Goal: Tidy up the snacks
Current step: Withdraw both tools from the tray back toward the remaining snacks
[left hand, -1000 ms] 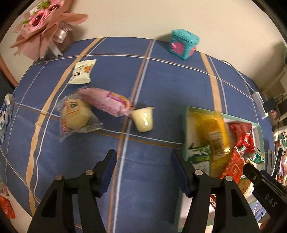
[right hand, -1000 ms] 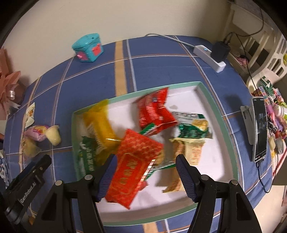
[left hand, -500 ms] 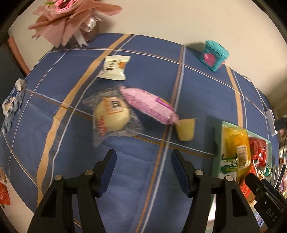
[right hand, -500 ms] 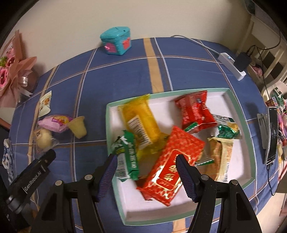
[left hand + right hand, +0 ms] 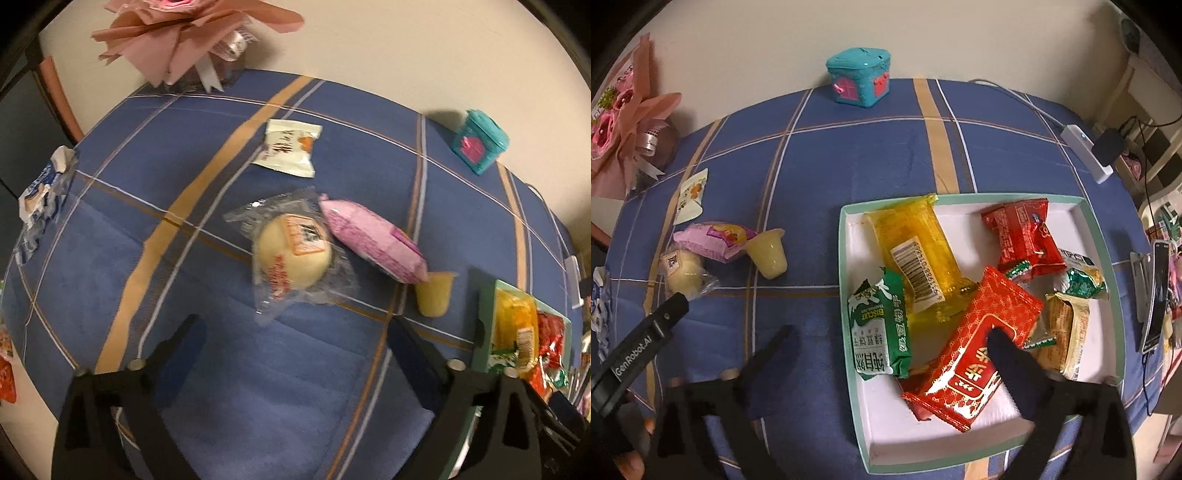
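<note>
The bun (image 5: 291, 258) in its clear wrapper lies on the blue cloth (image 5: 258, 387) just past the left gripper (image 5: 295, 339), at twelve o'clock from the gap, and nothing sits between the jaws, which are swinging wide and gripping nothing. At two o'clock from the bun the pink pack (image 5: 369, 240) overlaps its wrapper, and the jelly cup (image 5: 434, 295) lies on its side at the pink pack's far end. A white sachet (image 5: 288, 149) sits alone at twelve, well apart. Bare cloth spreads at nine o'clock of the bun, out to a crumpled blue-and-white wrapper (image 5: 44, 199) at the table's edge.

Over to the right gripper (image 5: 890, 343): jaws opening too, empty, straddling the tray's (image 5: 849, 369) near-left wall. The green biscuit pack (image 5: 879, 325) lies just beyond the gap, the big red pack (image 5: 975, 350) runs under the right finger, not pinched. The yellow pack (image 5: 916, 251) lies at twelve o'clock, a smaller red one (image 5: 1023, 236) at two. The tray's near corner shows white floor. Between tray and cup runs a clear strip of cloth. The teal box (image 5: 860, 77) stands at the far edge by the wall.
</note>
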`<state>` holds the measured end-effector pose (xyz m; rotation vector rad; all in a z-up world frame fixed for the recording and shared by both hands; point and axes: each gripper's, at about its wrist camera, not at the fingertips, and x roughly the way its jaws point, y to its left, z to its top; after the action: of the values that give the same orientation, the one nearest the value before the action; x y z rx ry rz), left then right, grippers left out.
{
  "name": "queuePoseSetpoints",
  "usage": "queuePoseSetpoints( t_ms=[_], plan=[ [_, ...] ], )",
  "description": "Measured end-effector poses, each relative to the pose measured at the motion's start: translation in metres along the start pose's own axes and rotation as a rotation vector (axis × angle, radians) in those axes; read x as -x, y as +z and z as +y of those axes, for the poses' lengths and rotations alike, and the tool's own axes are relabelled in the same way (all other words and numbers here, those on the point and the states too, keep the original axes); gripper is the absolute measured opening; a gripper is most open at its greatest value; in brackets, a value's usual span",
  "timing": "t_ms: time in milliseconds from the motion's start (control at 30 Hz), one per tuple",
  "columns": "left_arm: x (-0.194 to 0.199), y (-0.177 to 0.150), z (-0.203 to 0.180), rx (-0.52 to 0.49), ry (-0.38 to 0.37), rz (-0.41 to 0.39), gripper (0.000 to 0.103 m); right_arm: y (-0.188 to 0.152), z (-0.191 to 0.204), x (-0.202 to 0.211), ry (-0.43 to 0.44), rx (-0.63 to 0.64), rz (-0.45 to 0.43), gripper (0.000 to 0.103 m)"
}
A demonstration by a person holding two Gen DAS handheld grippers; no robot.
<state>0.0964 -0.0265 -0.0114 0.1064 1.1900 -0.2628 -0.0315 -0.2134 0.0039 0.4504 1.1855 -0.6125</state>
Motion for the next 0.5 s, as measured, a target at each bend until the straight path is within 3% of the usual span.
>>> queuePoseSetpoints(
  t_ms=[500],
  plan=[
    [-0.007, 0.006, 0.026, 0.069, -0.035, -0.019, 0.103, 0.002, 0.022, -0.005, 0.016, 0.064, -0.039, 0.103]
  ],
)
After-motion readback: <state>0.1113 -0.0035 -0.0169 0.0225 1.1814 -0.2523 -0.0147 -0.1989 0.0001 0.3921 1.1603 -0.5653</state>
